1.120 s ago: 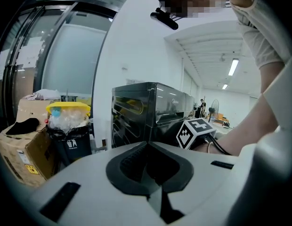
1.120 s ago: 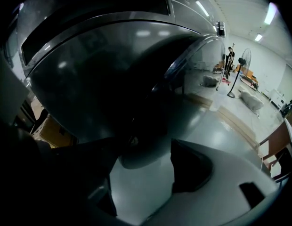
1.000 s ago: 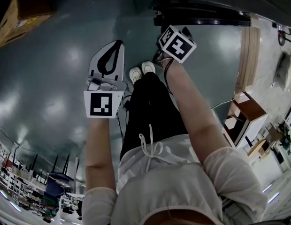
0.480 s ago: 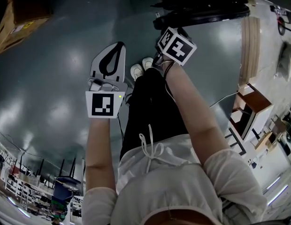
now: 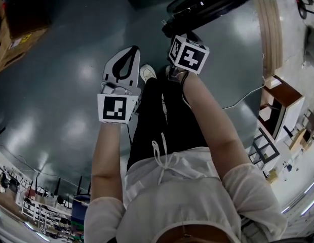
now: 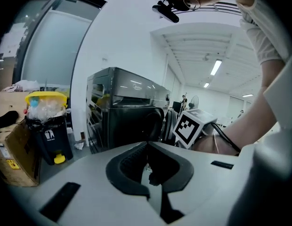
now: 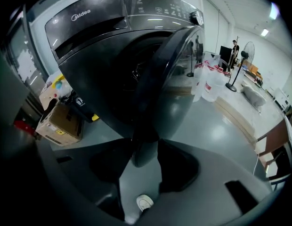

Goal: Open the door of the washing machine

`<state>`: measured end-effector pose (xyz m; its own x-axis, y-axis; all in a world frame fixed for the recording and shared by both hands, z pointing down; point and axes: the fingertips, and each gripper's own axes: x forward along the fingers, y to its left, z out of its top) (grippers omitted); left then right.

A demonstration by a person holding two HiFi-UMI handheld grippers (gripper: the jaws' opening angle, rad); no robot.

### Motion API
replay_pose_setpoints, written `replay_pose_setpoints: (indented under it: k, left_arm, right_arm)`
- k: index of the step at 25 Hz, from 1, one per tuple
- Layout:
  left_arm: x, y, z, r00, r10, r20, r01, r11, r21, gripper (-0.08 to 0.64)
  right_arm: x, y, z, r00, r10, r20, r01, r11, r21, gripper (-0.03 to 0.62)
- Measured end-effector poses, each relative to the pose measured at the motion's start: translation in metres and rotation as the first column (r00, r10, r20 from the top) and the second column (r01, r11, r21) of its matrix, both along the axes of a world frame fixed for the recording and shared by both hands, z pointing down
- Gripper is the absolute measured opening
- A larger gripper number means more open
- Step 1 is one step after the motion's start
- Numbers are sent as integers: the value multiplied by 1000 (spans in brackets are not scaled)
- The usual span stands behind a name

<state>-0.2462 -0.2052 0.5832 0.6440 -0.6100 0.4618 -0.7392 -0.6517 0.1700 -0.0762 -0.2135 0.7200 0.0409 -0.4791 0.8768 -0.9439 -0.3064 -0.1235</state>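
The dark grey washing machine (image 7: 103, 36) stands with its round door (image 7: 174, 79) swung partly out from the drum. The door's lower rim sits between the tips of my right gripper (image 7: 146, 147); the jaws are closing and touch it on both sides. In the head view the door (image 5: 212, 4) is the dark shape at the top, and the right gripper's marker cube (image 5: 188, 54) hides its jaws just below. My left gripper (image 5: 132, 48) hangs over the floor left of the door, shut tip to tip with nothing in it. The left gripper view also shows the machine (image 6: 122, 112).
A yellow-lidded bin (image 6: 47, 126) and a cardboard box (image 7: 61, 124) stand left of the machine. White water jugs (image 7: 209, 81) sit to its right. A wooden strip (image 5: 268, 29) and small wooden furniture (image 5: 278, 105) line the right side. The person's white shoe (image 5: 147, 72) is below the grippers.
The dark door at the top of the head view has gone from lying level to slanting up to the right. Both grippers have shifted a little across the floor.
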Motion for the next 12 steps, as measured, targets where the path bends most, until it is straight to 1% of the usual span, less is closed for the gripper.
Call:
replay_pose_setpoints:
  k: [4, 7, 12]
  left_arm:
    - [39, 19, 1, 999, 43, 4, -43, 999, 0, 21]
    - [66, 35, 5, 999, 48, -1, -48, 999, -13, 21]
    - [99, 68, 6, 999, 44, 8, -44, 999, -10, 21]
  right_arm:
    - [24, 37, 3, 1000, 14, 20, -14, 1000, -17, 160]
    - [46, 62, 3, 999, 32, 35, -31, 999, -30, 141]
    - [73, 95, 4, 1000, -19, 24, 19, 1000, -15, 135]
